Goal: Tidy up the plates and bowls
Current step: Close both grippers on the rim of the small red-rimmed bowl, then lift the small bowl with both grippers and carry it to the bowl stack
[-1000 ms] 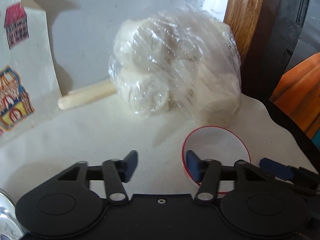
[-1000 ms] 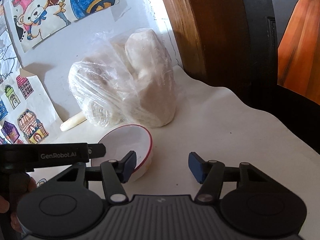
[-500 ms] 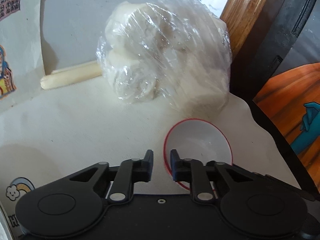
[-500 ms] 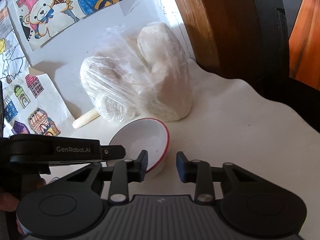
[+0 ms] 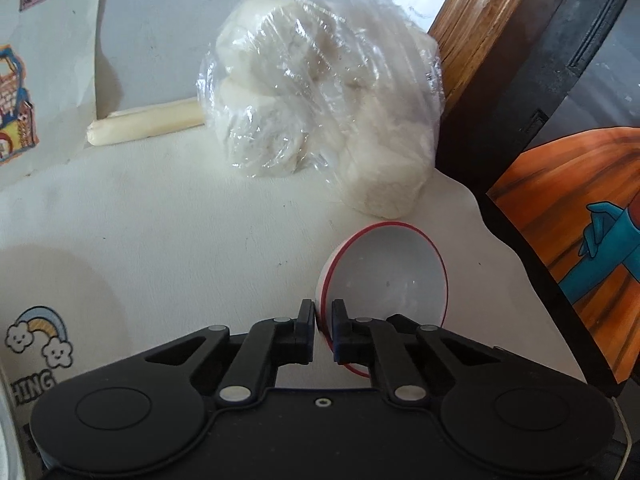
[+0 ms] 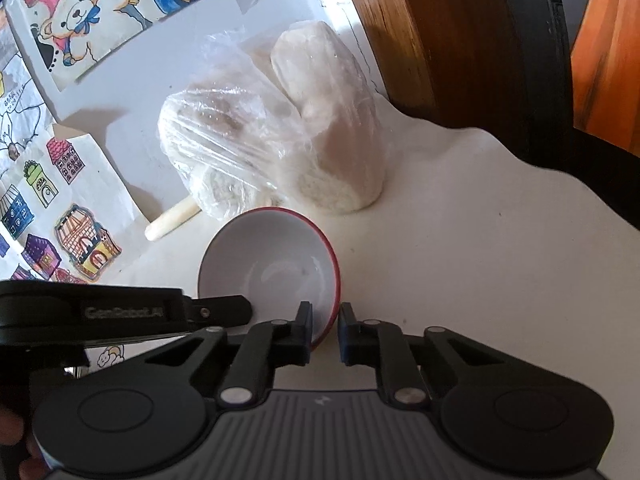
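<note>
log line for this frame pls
left gripper: shut on bowl rim | right gripper: shut on opposite rim | bowl: tilted, by bag

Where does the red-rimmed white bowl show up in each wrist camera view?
Left wrist: red-rimmed bowl lower right of centre, rim pinched by the left gripper.
Right wrist: bowl at centre, rim between the right gripper fingers.
Shared landmark: plastic-wrapped dough bag behind it.

wall [image 6: 132, 92]: pale, children's drawings [image 6: 100, 12] taped on | desk [image 5: 180, 240]: white cover, below wall | wooden post [image 5: 480, 28]: right of wall, varnished | light: bright strip between wall and post
</note>
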`<state>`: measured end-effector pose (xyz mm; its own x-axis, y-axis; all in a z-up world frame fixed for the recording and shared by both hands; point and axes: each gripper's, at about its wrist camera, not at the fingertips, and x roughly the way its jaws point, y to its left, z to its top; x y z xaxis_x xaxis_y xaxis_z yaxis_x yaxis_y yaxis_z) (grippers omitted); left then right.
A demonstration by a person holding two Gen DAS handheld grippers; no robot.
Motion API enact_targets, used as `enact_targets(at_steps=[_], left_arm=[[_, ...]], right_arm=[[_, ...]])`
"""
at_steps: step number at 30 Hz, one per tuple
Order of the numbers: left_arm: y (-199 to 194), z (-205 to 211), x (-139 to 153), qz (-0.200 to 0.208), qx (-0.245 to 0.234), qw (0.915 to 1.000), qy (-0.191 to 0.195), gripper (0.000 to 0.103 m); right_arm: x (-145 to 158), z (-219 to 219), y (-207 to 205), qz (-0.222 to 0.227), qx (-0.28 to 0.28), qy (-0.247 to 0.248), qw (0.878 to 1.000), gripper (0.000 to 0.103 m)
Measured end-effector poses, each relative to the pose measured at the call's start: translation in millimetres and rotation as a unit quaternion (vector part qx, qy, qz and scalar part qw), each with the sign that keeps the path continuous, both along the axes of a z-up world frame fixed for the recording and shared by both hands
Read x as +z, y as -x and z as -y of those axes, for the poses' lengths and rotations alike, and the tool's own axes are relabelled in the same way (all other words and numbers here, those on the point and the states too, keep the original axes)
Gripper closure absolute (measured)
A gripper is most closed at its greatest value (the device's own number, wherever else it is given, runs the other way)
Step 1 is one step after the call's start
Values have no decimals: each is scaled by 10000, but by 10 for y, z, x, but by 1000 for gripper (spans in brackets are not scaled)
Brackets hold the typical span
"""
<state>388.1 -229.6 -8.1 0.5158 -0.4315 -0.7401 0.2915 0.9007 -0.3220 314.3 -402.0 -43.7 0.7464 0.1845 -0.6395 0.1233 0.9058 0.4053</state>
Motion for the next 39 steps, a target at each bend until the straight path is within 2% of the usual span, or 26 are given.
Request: enact_targets(at_steps=[10, 18, 39], left_arm=[[356, -183, 293, 372, 28, 9993, 1, 95], [723, -448, 502, 584, 97, 9980, 199, 95], [1599, -1401, 703, 881, 381, 9951, 255, 95]], right_arm=[[288, -169, 301, 311, 78, 54, 9995, 88], [510, -279, 583, 591, 201, 75, 9980, 88], [828, -1068, 1299, 992, 950, -32, 9905, 88]])
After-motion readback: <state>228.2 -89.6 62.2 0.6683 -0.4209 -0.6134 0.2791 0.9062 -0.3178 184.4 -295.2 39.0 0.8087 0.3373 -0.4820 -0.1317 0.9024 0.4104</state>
